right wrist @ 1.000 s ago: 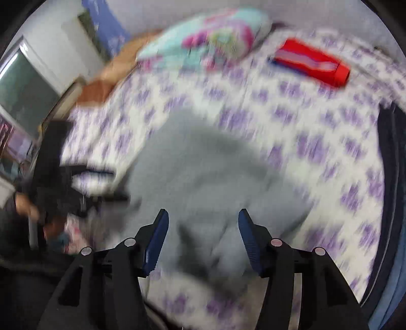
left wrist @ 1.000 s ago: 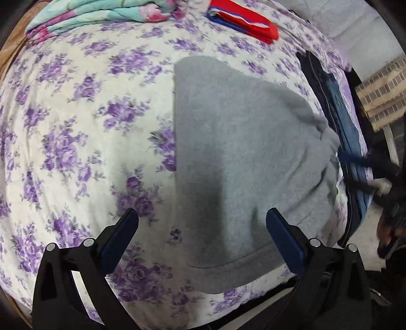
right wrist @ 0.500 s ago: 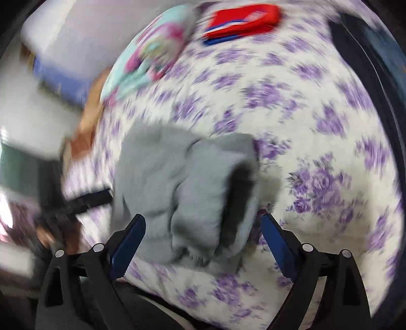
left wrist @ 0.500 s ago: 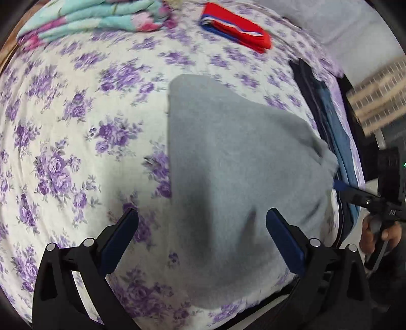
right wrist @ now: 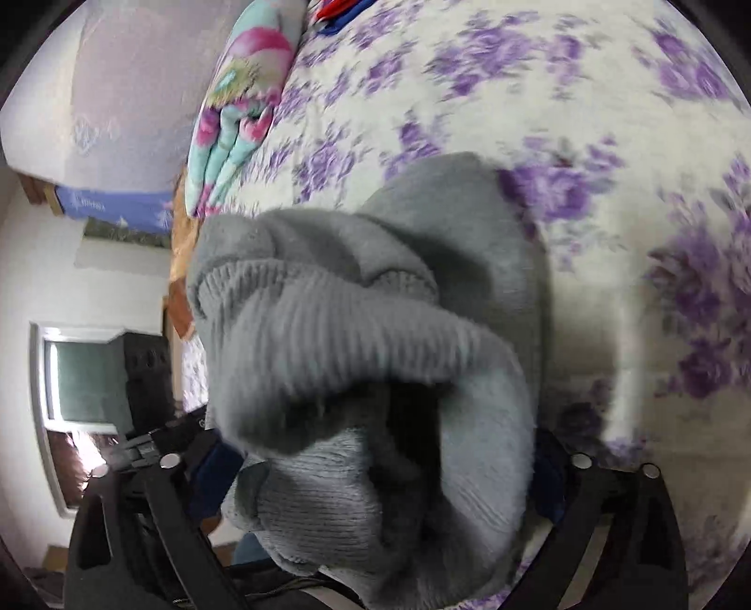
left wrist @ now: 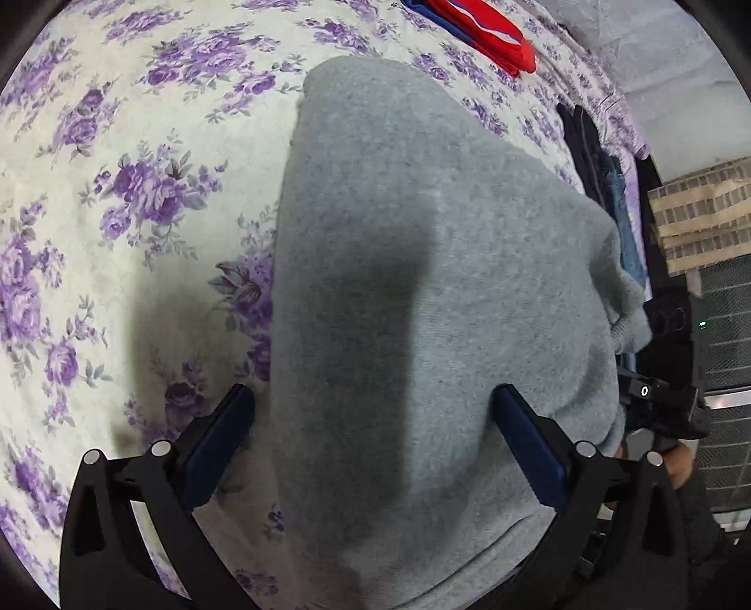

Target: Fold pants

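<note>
Your grey fleece pants (left wrist: 422, 291) lie folded on the bed's white sheet printed with purple flowers (left wrist: 117, 187), near the edge closest to you. Your left gripper (left wrist: 373, 436) hangs over their near end with its jaws wide apart: the left blue pad (left wrist: 220, 446) sits over the sheet just beside the cloth's edge, the other is over the grey fleece, and neither presses on it.

Your right gripper (right wrist: 375, 474) has the ribbed cuff end of the pants (right wrist: 356, 356) bunched between its jaws. They stand wide and have just been closing a little; the cloth fills the gap and hides most of both pads, so you cannot tell whether they press on it. In the left view, your right hand (left wrist: 676, 464) shows at the pants' right side.

Farther up the bed lie a folded red and blue garment (left wrist: 474, 28) and a folded turquoise and pink blanket (right wrist: 239, 103). Dark clothes (left wrist: 596, 159) lie along the bed's right edge.
</note>
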{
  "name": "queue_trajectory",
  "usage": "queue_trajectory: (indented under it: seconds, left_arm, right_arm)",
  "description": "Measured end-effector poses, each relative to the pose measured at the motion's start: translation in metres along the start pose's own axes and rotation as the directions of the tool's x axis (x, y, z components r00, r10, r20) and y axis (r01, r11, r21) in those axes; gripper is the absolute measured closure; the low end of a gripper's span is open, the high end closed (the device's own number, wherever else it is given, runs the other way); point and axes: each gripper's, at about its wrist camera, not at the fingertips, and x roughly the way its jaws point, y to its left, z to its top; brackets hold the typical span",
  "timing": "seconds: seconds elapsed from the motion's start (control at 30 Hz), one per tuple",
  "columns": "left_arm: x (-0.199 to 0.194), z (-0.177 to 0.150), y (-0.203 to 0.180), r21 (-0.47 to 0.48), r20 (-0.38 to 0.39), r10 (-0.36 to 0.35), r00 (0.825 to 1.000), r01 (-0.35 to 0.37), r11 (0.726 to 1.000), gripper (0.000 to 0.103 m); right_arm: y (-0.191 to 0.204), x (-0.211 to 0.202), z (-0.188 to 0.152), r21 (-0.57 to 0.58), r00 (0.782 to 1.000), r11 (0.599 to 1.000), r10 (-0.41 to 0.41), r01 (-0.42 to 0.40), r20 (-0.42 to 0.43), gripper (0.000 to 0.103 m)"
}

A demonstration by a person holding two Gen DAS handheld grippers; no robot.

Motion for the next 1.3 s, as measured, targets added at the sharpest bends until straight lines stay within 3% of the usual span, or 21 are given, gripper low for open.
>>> queue_trajectory:
  seconds: [0.03,0.13,0.23,0.37,0.53,0.63,0.73,0.93,1.03,1.1,1.13,1.17,1.2,1.23,1.27,1.3]
  left_arm:
    - [-0.003,-0.002,-0.009,0.022,0.003,0.028,1.000,-0.028,0.999,0.016]
    - [-0.009,-0.003,-0.042,0.118,0.035,0.140,0.989,-0.144,0.983,0.035]
    - [-0.017,-0.007,-0.061,0.171,0.043,0.193,0.980,-0.198,0.965,0.047]
    - [-0.030,0.000,-0.063,0.116,0.033,0.155,0.987,-0.158,0.981,0.052]
    - [-0.069,0.026,-0.078,0.091,0.155,0.090,0.984,-0.105,0.990,0.054]
    - [-0.092,0.063,-0.098,0.100,0.237,0.081,0.968,-0.107,0.989,0.054]
    - [-0.108,0.123,-0.135,0.160,0.341,0.101,0.935,-0.164,0.973,0.054]
    - [-0.105,0.252,-0.185,0.212,0.469,0.131,0.873,-0.256,0.943,0.051]
    - [-0.072,0.326,-0.183,0.179,0.454,0.132,0.881,-0.235,0.955,0.050]
    - [-0.030,0.374,-0.164,0.126,0.391,0.140,0.910,-0.204,0.971,0.050]
    - [0.001,0.400,-0.149,0.080,0.355,0.197,0.914,-0.240,0.967,0.050]
    - [0.021,0.413,-0.138,0.058,0.332,0.238,0.913,-0.272,0.961,0.050]
    - [0.045,0.426,-0.126,0.034,0.301,0.317,0.899,-0.343,0.939,0.049]
    - [0.066,0.436,-0.114,0.018,0.264,0.395,0.880,-0.414,0.910,0.024]
    - [0.074,0.442,-0.102,-0.029,0.284,0.423,0.861,-0.433,0.901,0.013]
    - [0.075,0.444,-0.098,-0.060,0.301,0.426,0.853,-0.429,0.901,0.009]
  right_arm:
    - [0.007,0.000,-0.001,-0.015,1.000,1.000,-0.008,0.008,-0.018,0.021]
    - [0.022,-0.006,-0.003,-0.069,0.998,0.997,-0.043,0.041,-0.039,0.033]
    - [0.031,-0.017,-0.003,-0.102,0.999,0.995,-0.029,0.024,-0.044,0.044]
    - [0.054,-0.037,0.000,-0.192,0.999,0.981,0.010,-0.019,-0.045,0.048]
    - [0.086,-0.067,0.033,-0.308,0.999,0.950,0.050,-0.047,0.004,0.048]
    - [0.102,-0.094,0.068,-0.374,0.995,0.926,0.080,-0.052,0.060,0.048]
    - [0.117,-0.123,0.118,-0.440,0.985,0.897,0.108,-0.038,0.136,0.047]
    - [0.134,-0.160,0.262,-0.539,0.949,0.834,0.067,0.116,0.308,0.039]
    - [0.123,-0.148,0.333,-0.514,0.942,0.837,-0.003,0.186,0.335,0.034]
    - [0.105,-0.124,0.382,-0.473,0.926,0.835,-0.106,0.280,0.362,0.032]
    - [0.094,-0.111,0.401,-0.448,0.913,0.830,-0.165,0.333,0.373,0.030]
    - [0.074,-0.091,0.422,-0.400,0.882,0.812,-0.270,0.424,0.386,0.029]
    - [0.061,-0.067,0.436,-0.362,0.848,0.786,-0.363,0.501,0.386,0.027]
    - [0.045,-0.050,0.445,-0.342,0.813,0.752,-0.433,0.564,0.390,0.009]
    - [0.033,-0.043,0.450,-0.324,0.803,0.758,-0.417,0.566,0.426,0.003]
    - [0.030,-0.042,0.452,-0.318,0.807,0.769,-0.404,0.554,0.430,0.004]
